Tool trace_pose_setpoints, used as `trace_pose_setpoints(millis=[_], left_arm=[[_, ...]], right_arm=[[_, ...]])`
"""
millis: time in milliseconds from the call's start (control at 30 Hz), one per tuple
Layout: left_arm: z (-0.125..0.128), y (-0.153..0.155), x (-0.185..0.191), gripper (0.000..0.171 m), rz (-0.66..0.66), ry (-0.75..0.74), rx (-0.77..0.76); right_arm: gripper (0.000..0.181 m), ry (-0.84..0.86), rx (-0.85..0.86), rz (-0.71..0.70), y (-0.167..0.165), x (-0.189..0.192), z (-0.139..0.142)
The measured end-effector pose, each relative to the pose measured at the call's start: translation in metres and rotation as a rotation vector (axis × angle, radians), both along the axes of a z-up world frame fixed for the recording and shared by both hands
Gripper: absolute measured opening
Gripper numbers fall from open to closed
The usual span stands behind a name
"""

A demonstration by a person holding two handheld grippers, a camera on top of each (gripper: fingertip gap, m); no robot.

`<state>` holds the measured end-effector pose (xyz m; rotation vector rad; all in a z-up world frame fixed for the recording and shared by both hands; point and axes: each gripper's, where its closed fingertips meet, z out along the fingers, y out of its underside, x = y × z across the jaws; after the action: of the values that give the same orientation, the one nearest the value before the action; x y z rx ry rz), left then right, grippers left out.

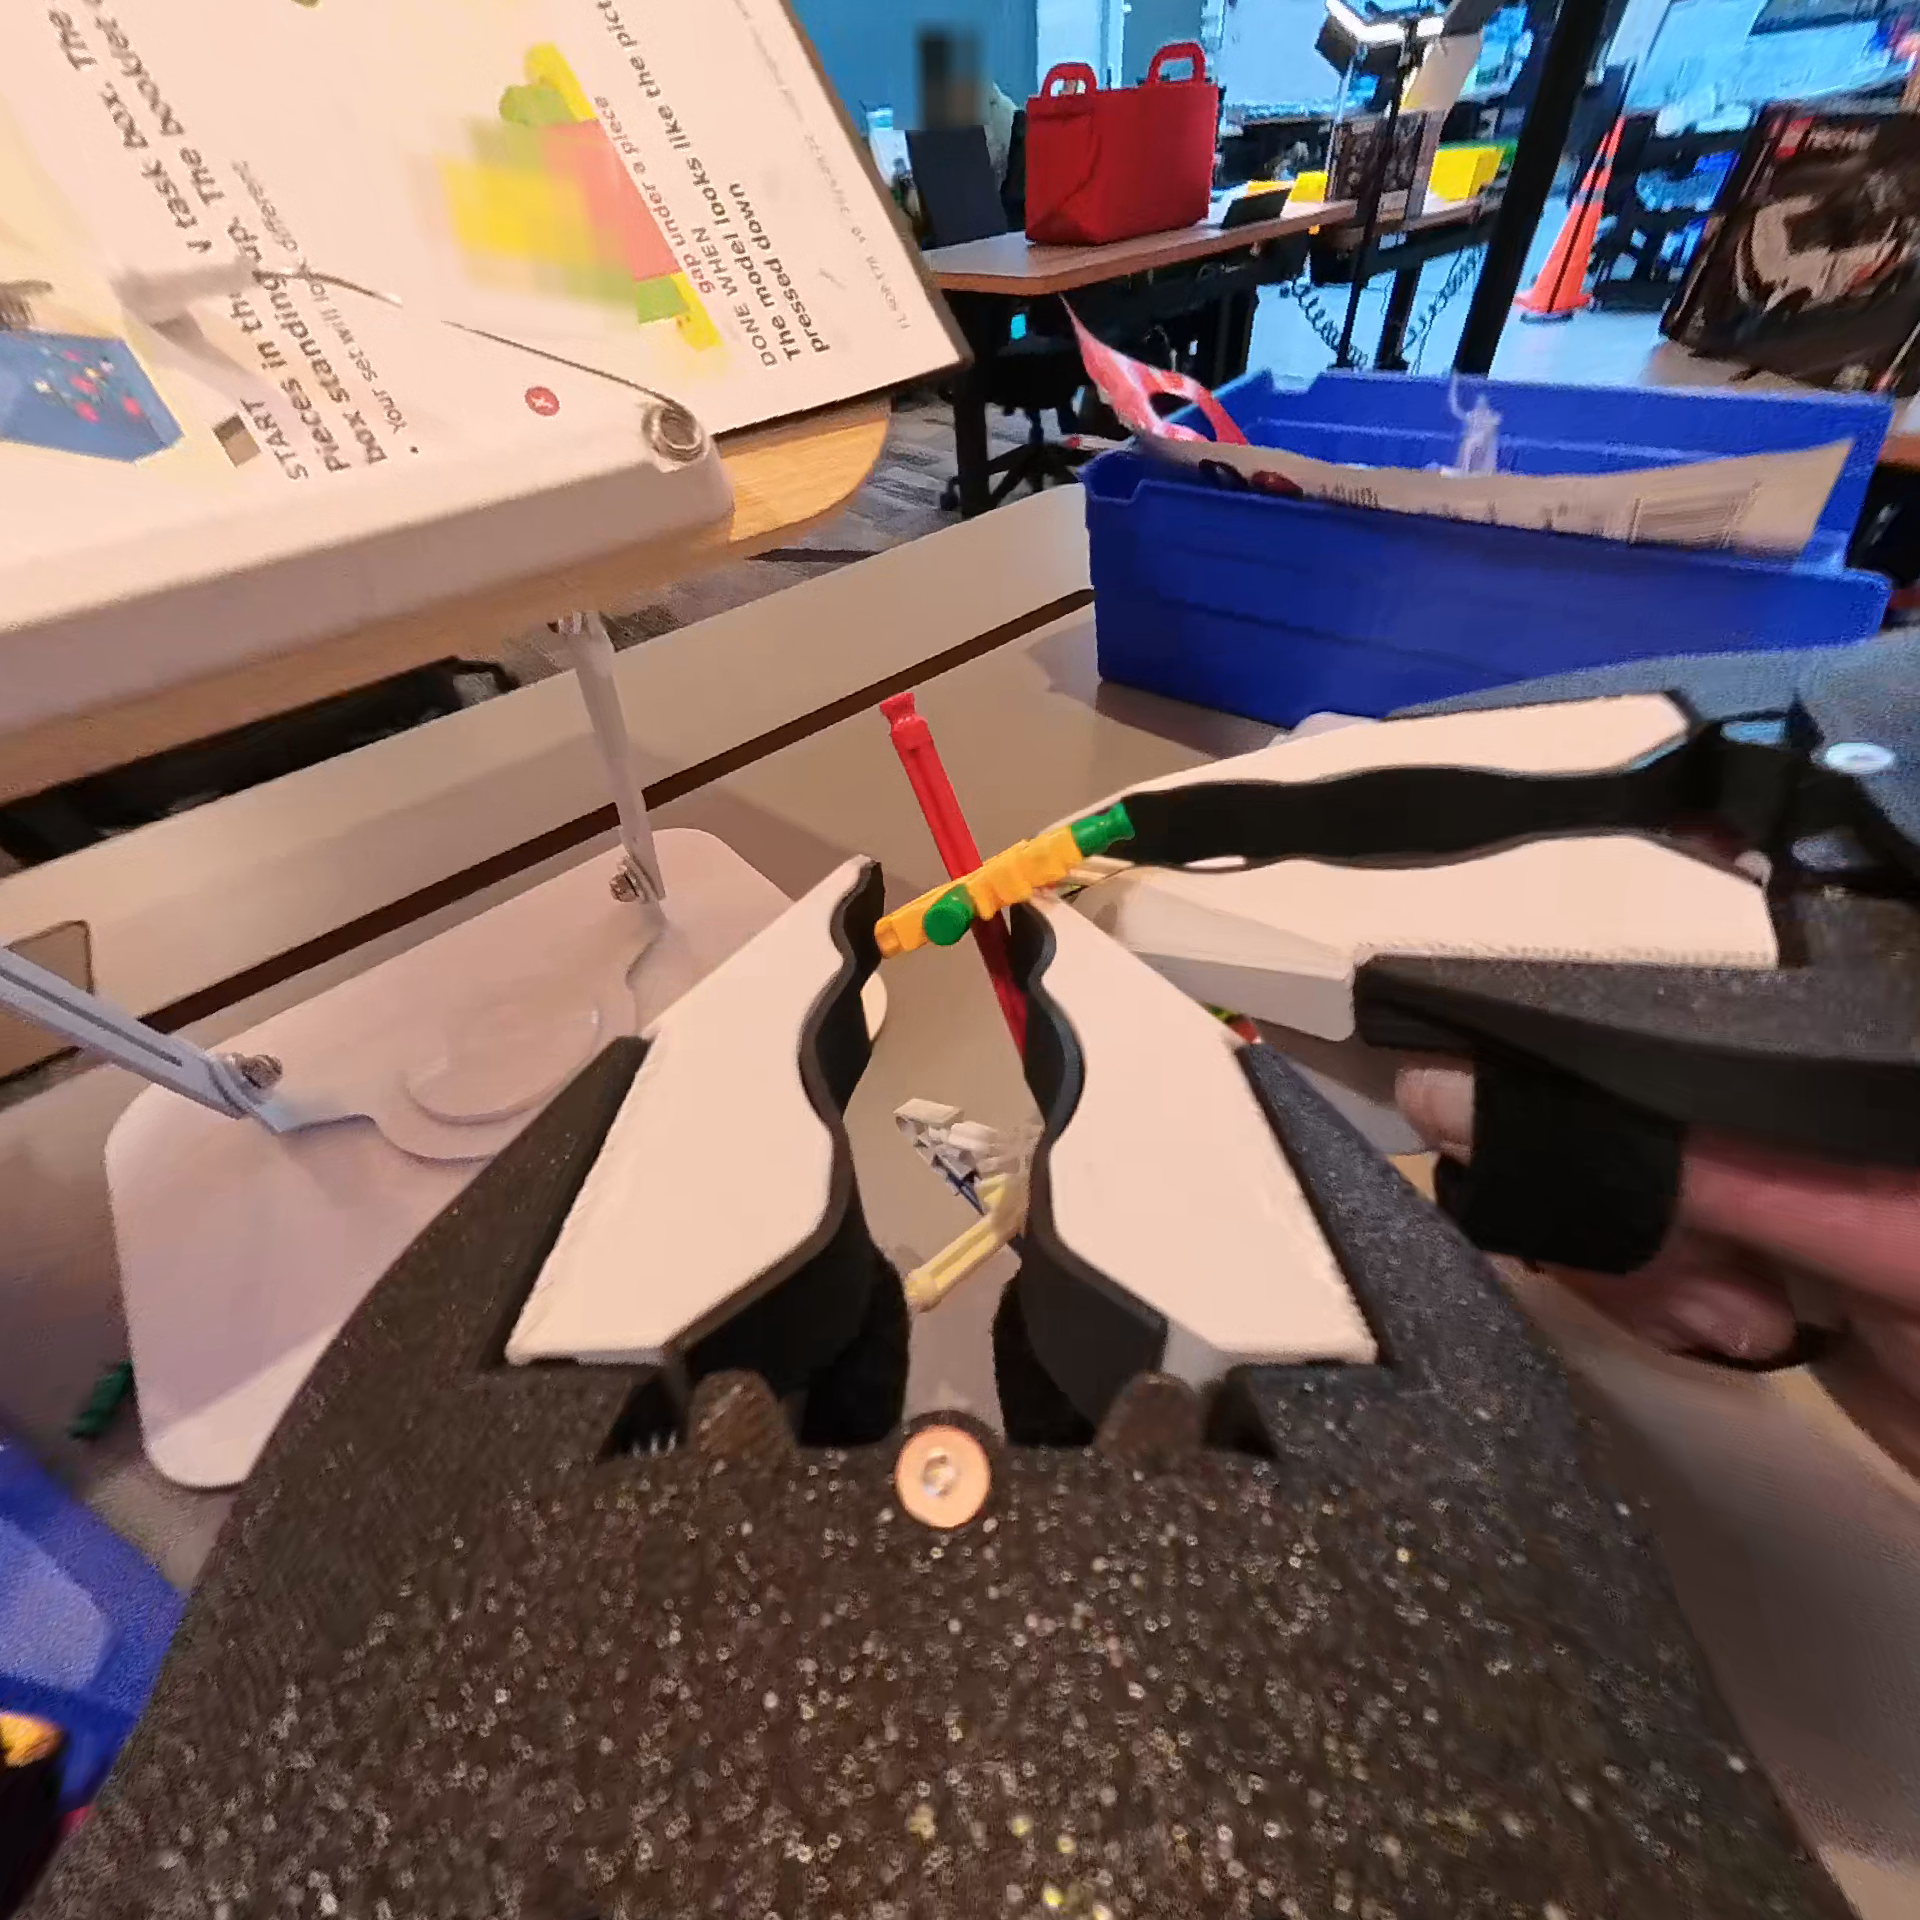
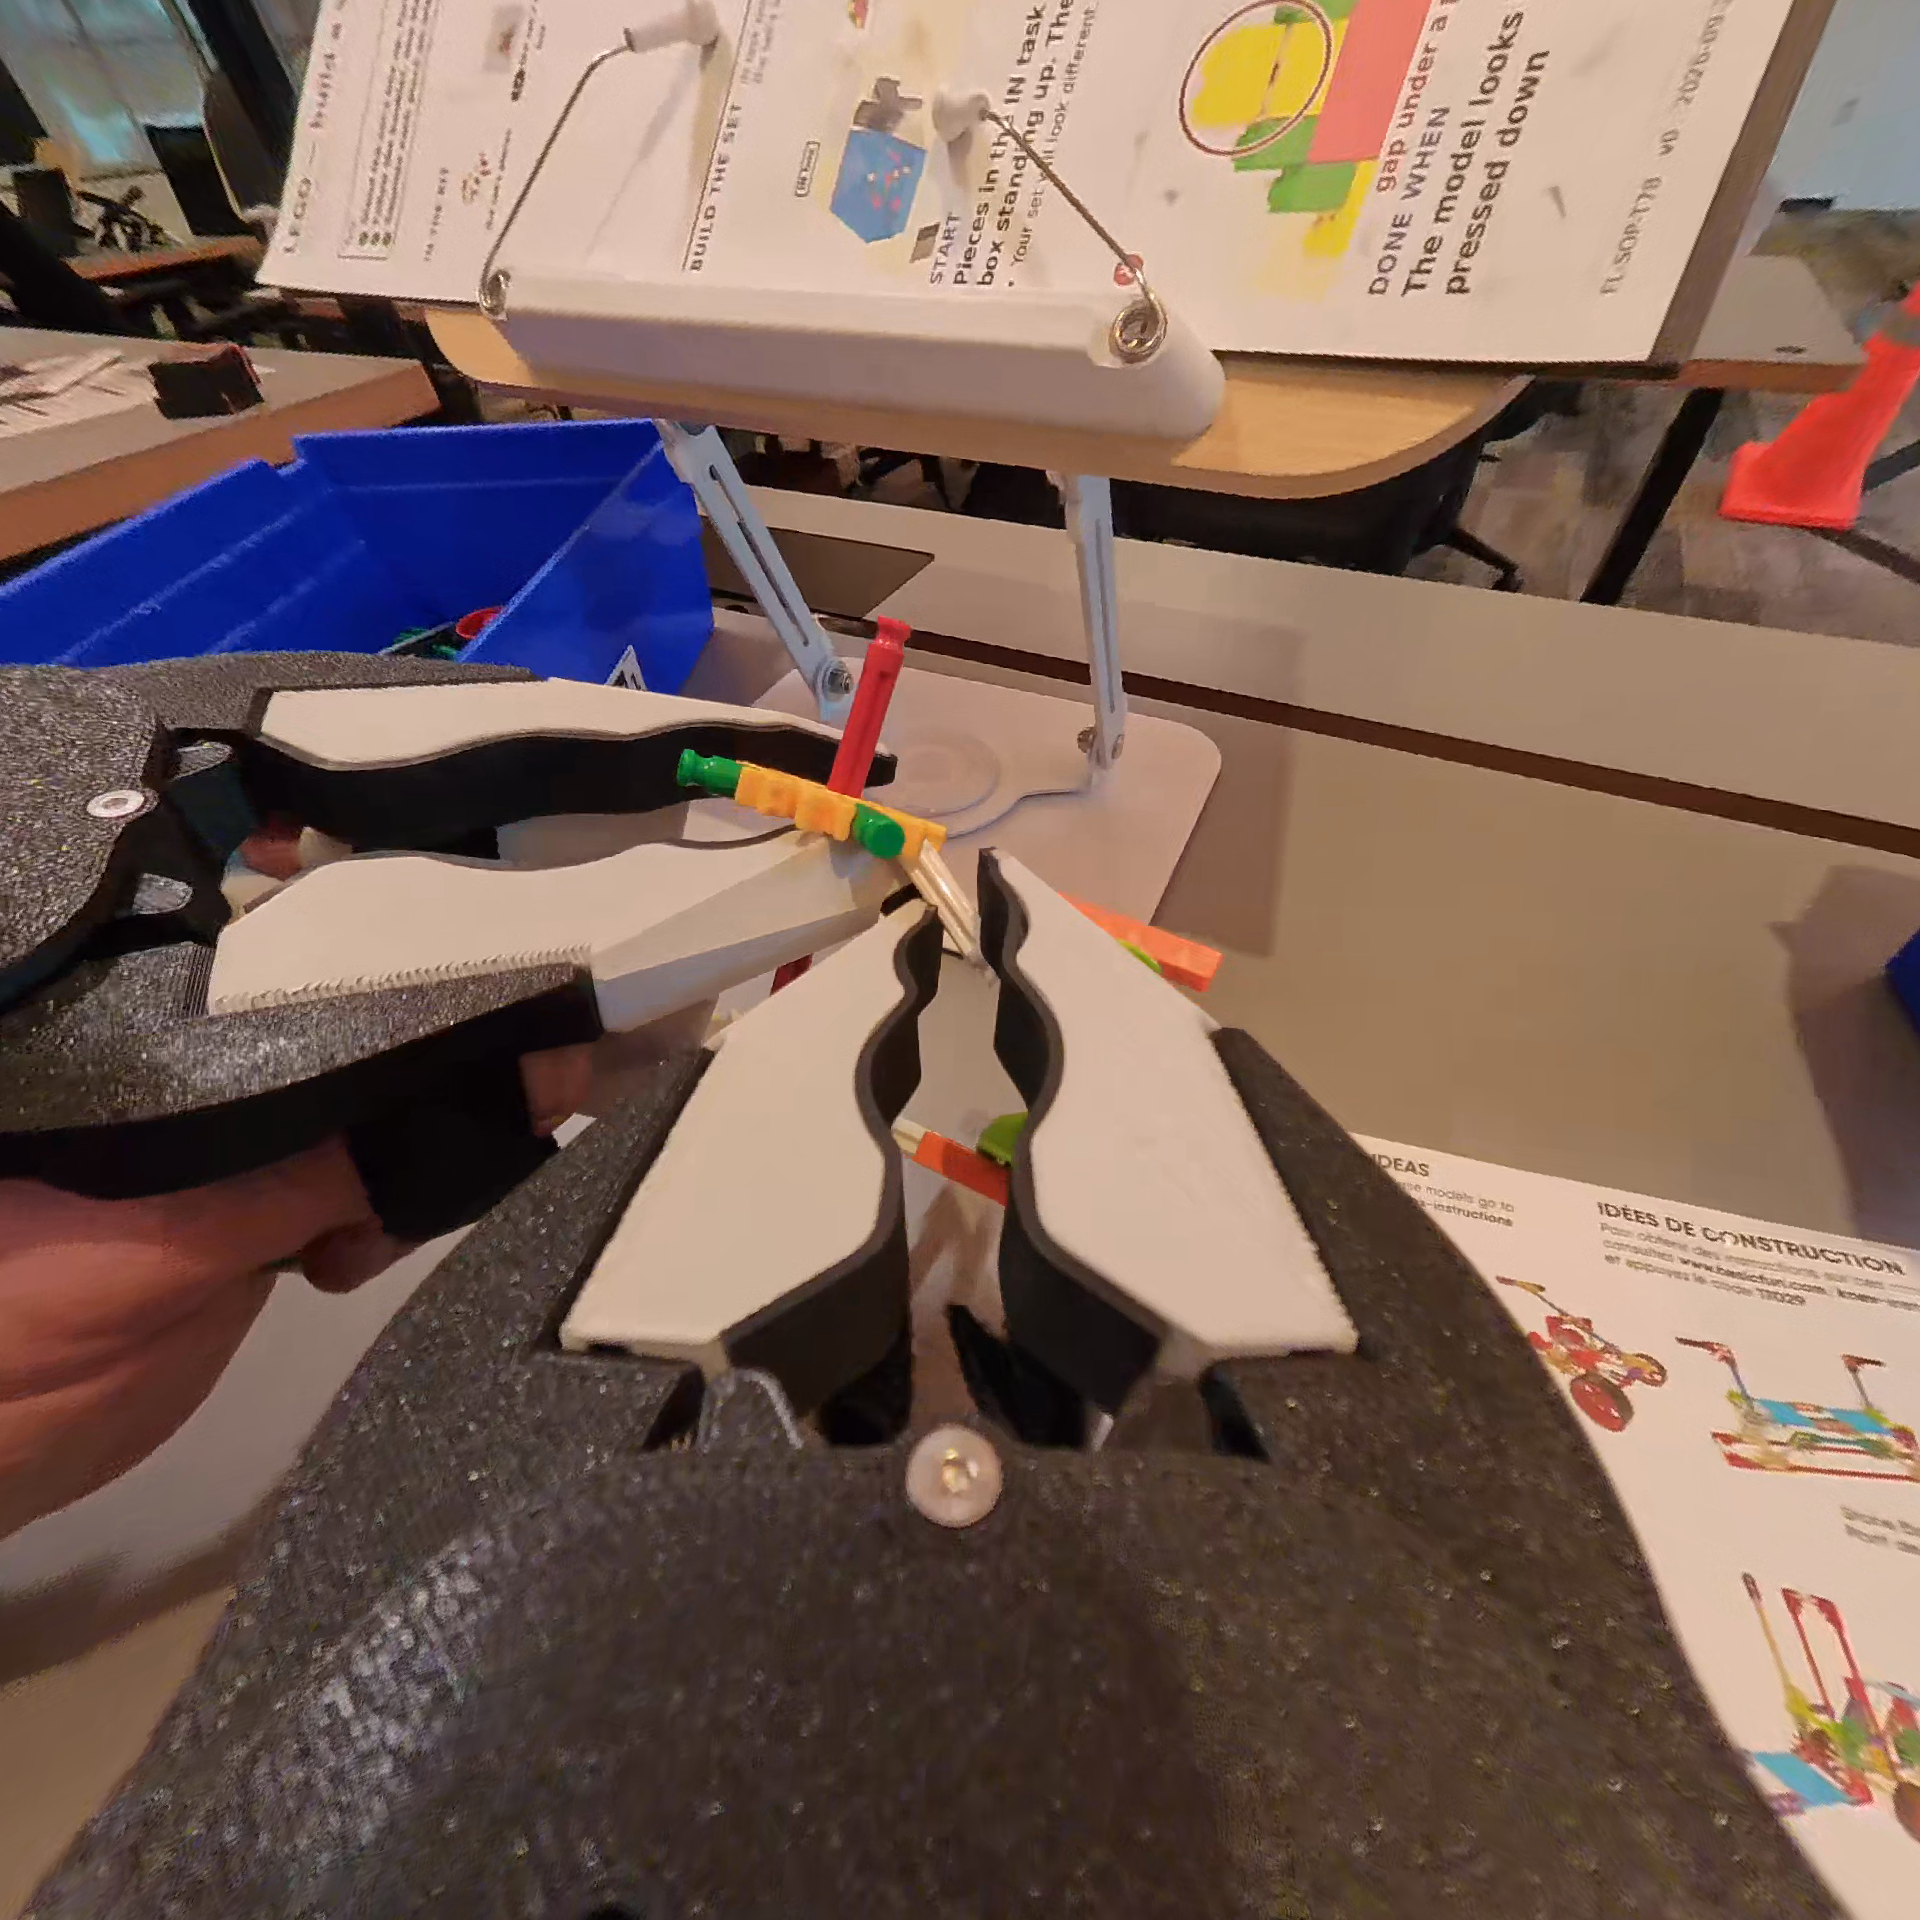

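Midway above the grey surface [image 2: 1455, 935], two claws meet on a small toy build. The right claw [image 2: 956, 894] pinches a cream rod [image 2: 940, 881] plugged into a yellow piece [image 1: 1013, 878] with green pegs. The left claw [image 1: 948, 899] sits half closed around that piece and an upright red rod [image 1: 920, 769]; whether it grips them I cannot tell. Loose orange pieces [image 2: 1164, 951] lie underneath. A paper stand [image 2: 1143, 790] stands just behind and a blue bin [image 2: 364, 551] to one side; bare surface lies beyond.
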<state>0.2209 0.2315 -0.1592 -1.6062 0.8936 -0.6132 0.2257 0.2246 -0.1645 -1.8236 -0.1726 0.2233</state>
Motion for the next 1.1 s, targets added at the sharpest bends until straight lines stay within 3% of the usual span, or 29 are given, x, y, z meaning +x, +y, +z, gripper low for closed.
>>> trace_pose_setpoints(millis=[233, 367, 467, 600, 900, 1100], left_arm=[[0.0, 0.008, 0.011, 0.019, 0.04, -0.1, -0.105], [0.002, 0.01, 0.019, 0.021, 0.064, -0.117, -0.089], [-0.001, 0.011, 0.02, 0.022, 0.042, -0.073, -0.052], [0.004, 0.006, 0.02, 0.024, -0.073, 0.001, -0.032], [0.007, -0.001, -0.011, 0.024, -0.18, 0.313, 0.012], [0.015, -0.009, -0.037, 0.024, -0.301, 0.357, 0.061]], right_arm=[[0.003, 0.13, -0.021, -0.035, 0.007, 0.008, -0.003], [0.0, 0.178, -0.035, -0.043, 0.009, 0.011, -0.005], [0.003, 0.084, -0.035, -0.028, 0.009, 0.015, -0.008], [0.001, 0.122, -0.002, 0.062, 0.001, 0.014, 0.002], [0.003, 0.104, 0.012, 0.169, -0.002, 0.014, 0.007], [0.003, 0.022, -0.018, 0.242, -0.005, -0.001, 0.005]])
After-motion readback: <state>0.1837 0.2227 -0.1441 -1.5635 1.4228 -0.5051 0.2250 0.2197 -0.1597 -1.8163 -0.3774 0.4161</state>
